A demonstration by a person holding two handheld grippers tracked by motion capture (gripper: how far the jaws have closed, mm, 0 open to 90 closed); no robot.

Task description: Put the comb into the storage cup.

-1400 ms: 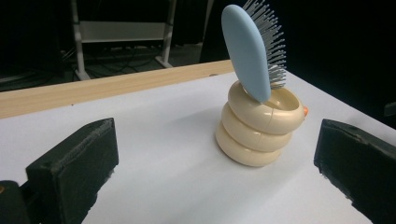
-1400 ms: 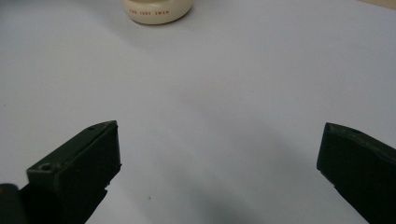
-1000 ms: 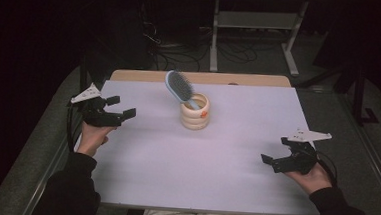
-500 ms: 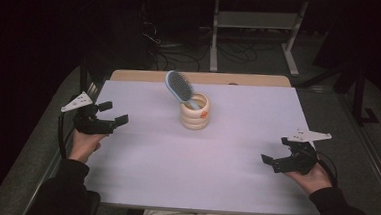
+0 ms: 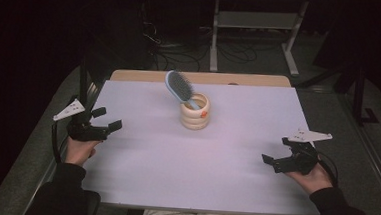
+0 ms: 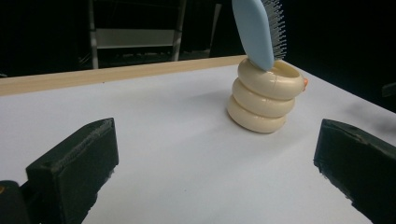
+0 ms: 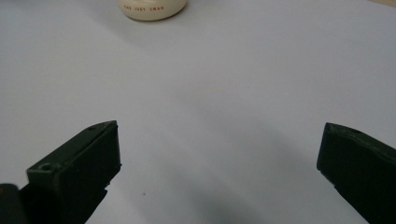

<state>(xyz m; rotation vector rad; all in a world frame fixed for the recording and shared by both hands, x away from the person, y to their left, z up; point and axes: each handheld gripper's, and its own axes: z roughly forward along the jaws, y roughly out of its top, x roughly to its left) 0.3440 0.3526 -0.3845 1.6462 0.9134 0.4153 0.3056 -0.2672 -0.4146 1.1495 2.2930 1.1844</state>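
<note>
A cream ribbed cup (image 5: 195, 115) (image 6: 264, 100) stands near the back middle of the white table (image 5: 190, 167). A light blue hairbrush (image 5: 178, 86) (image 6: 260, 28) leans in it, bristle head up and tilted to the left. The cup's base (image 7: 152, 8) with small orange lettering shows at the top of the right gripper view. My left gripper (image 5: 106, 120) (image 6: 210, 172) is open at the table's left edge, well apart from the cup. Open too, my right gripper (image 5: 271, 162) (image 7: 219, 177) sits near the right edge, with nothing between its jaws.
A wooden strip (image 5: 145, 75) (image 6: 93, 77) runs along the table's far edge. Behind it in the dark stand a metal shelf frame (image 5: 256, 21) and cables on the floor (image 5: 181, 57). White tabletop stretches between the two grippers.
My left gripper has drawn back toward the left front, from over the table to its left edge. The right gripper, cup and brush have stayed put.
</note>
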